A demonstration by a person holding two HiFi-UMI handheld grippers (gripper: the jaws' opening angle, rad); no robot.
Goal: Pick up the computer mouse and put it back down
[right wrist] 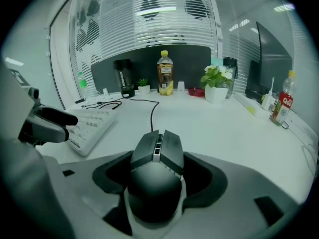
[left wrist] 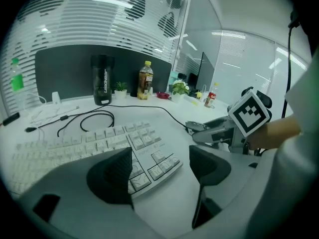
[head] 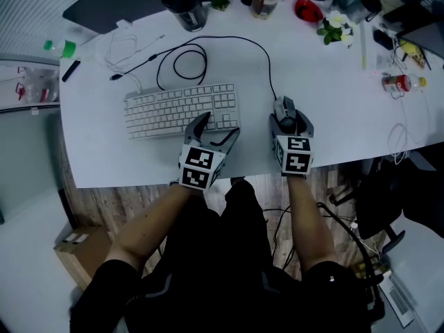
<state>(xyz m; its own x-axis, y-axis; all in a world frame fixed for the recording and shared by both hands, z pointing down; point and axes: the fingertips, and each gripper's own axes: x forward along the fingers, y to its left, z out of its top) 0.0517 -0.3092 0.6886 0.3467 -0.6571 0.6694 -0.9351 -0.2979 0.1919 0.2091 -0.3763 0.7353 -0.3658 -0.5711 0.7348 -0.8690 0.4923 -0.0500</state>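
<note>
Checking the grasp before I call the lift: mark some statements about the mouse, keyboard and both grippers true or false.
1. The right gripper is closed on the mouse. True.
2. The left gripper holds the keyboard. False: its jaws stand open and empty over the keyboard's near corner.
3. The keyboard lies right of the mouse. False: it lies to its left.
4. The mouse's cable runs away across the desk. True.

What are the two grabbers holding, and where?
The right gripper clamps the computer mouse by its two sides. The left gripper is open and holds nothing.
</note>
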